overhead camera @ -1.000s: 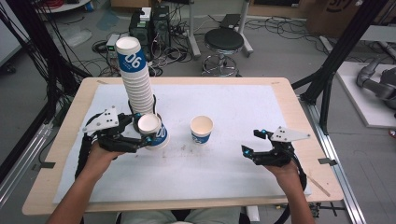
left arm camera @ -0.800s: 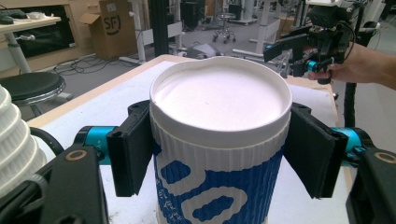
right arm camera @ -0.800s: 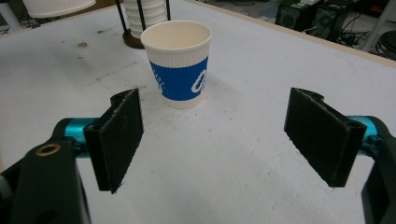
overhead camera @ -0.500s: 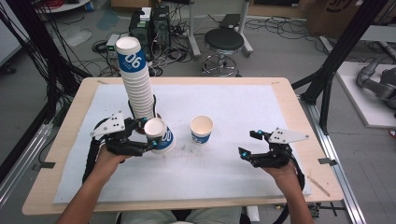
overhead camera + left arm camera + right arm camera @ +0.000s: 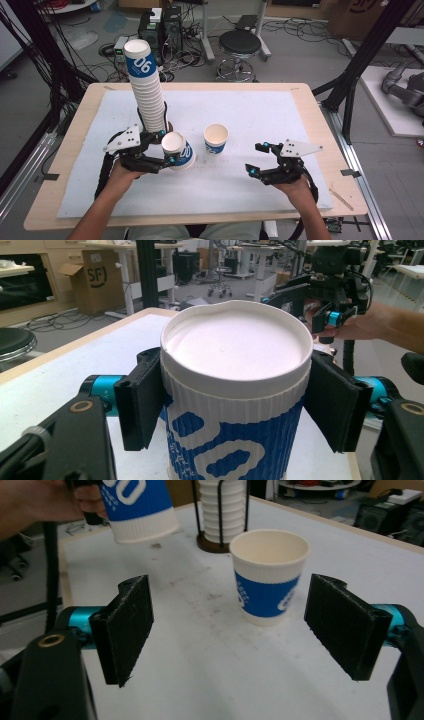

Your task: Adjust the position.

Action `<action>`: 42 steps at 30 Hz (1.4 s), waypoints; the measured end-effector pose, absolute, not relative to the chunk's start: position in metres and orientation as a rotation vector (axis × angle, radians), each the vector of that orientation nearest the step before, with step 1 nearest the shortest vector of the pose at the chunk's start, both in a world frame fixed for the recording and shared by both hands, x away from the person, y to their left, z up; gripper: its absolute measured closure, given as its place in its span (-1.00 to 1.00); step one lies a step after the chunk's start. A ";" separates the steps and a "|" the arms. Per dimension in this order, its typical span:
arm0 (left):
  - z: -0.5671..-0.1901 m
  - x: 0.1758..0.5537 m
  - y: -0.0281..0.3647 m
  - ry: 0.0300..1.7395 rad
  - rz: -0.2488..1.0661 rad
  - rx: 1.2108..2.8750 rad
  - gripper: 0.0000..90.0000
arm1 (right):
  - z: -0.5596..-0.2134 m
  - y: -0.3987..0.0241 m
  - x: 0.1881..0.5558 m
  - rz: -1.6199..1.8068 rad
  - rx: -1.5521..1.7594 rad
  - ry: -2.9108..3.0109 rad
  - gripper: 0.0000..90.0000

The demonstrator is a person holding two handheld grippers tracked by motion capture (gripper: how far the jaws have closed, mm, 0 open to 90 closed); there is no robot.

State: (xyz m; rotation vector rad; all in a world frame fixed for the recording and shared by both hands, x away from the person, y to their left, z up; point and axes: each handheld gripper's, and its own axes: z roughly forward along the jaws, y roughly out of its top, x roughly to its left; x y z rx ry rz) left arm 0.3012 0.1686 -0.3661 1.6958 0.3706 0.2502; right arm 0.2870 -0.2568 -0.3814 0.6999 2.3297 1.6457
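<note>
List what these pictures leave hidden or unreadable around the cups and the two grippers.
- Held cup: its base is cut off by the bottom edge of the left gripper view; in the high view the left gripper covers part of its side.
- Stack of cups: its holder base is mostly hidden behind the held cup and gripper in the high view.
- Standing cup: its print is too blurred to read in the right gripper view.

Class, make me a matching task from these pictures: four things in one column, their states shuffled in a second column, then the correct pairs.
Things:
1. blue-and-white ribbed paper cup
2. second blue-and-white paper cup
3. tall stack of white paper cups
4. right gripper

States:
A. open, empty
B. upright alone on the white mat
C. tilted, clamped in the left gripper
D. standing in a wire holder

Pairs: 1-C, 2-B, 3-D, 4-A
</note>
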 end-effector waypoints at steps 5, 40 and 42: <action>-0.369 0.299 0.163 0.380 0.237 1.715 -0.35 | -0.383 -0.237 0.287 1.681 0.635 2.386 -0.55; -0.362 0.288 0.115 0.219 0.134 1.734 -0.34 | -0.392 -0.163 0.289 1.725 0.382 2.559 -0.56; -0.363 0.288 0.114 0.221 0.134 1.736 -0.34 | -0.393 -0.162 0.289 1.717 0.376 2.564 -0.57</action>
